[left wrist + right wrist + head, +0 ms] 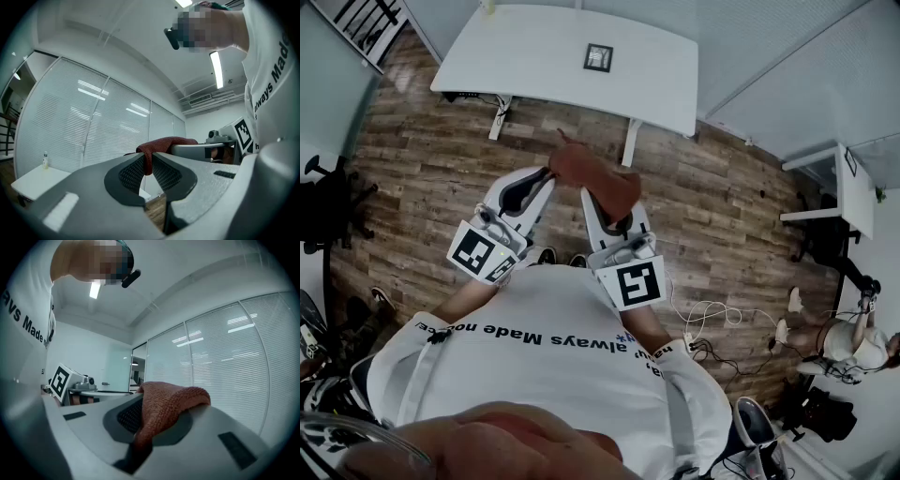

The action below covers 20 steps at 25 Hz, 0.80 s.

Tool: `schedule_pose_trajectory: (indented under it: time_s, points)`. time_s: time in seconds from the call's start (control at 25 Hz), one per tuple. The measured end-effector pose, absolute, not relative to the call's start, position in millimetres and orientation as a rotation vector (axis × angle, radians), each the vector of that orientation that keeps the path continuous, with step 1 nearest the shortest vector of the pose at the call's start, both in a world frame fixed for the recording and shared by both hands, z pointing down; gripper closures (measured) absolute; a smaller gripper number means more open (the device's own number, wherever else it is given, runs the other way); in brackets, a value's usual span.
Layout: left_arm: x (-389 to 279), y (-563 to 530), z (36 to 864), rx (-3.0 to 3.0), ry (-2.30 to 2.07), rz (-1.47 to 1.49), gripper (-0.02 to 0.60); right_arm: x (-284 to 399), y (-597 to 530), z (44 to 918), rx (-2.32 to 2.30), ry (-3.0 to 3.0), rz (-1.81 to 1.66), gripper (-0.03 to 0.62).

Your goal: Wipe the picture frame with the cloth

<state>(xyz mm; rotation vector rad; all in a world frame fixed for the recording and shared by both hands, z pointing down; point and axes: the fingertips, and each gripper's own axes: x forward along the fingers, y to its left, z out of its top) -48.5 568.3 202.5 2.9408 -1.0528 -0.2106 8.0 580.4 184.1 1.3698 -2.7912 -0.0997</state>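
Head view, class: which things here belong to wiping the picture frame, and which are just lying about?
Belong to the job:
- cloth, clamped by both the left gripper and the right gripper
- picture frame, lying on the white table

Just lying about:
- loose cables
- office chair
- small bottle at the table's end

Left gripper [546, 174] and right gripper [596, 201] are held side by side close in front of the chest, with the forearms drawn in against the body and the two noses angled toward each other. The left jaws are pinched together on an edge of the cloth [598, 180]. The right jaws are closed on the same cloth, which drapes over one jaw.
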Motion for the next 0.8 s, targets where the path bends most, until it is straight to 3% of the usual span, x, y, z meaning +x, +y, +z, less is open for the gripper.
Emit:
schedule_pose_trajectory:
  time_s: [0.8]
  points:
    - [-61.0,563.7,209.2,2.925,-1.043,-0.235,0.534,-6.8,576.8,188.4,1.382,-2.805,-0.086,0.565]
